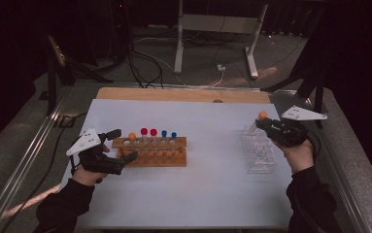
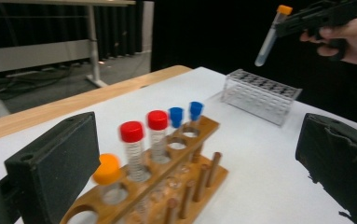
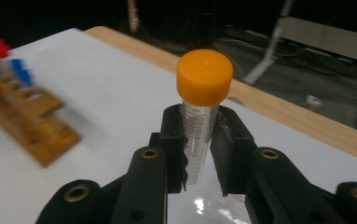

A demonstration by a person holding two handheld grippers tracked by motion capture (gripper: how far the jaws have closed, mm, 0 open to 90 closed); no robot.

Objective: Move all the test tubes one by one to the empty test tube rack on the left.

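The right gripper [image 1: 265, 124] clamps an orange-capped tube [image 3: 200, 116] between its jaws just below the cap, holding it in the air above the clear plastic rack [image 1: 259, 149] at the right of the white table [image 1: 212, 194]. The left gripper [image 1: 120, 145] has its jaws spread wide and empty at the near end of the wooden rack [image 2: 167, 186], which holds another orange-capped tube [image 2: 107, 175], two red-capped tubes [image 2: 144, 140] and two blue-capped tubes [image 2: 185, 115]; whether a jaw touches the wood seems unclear.
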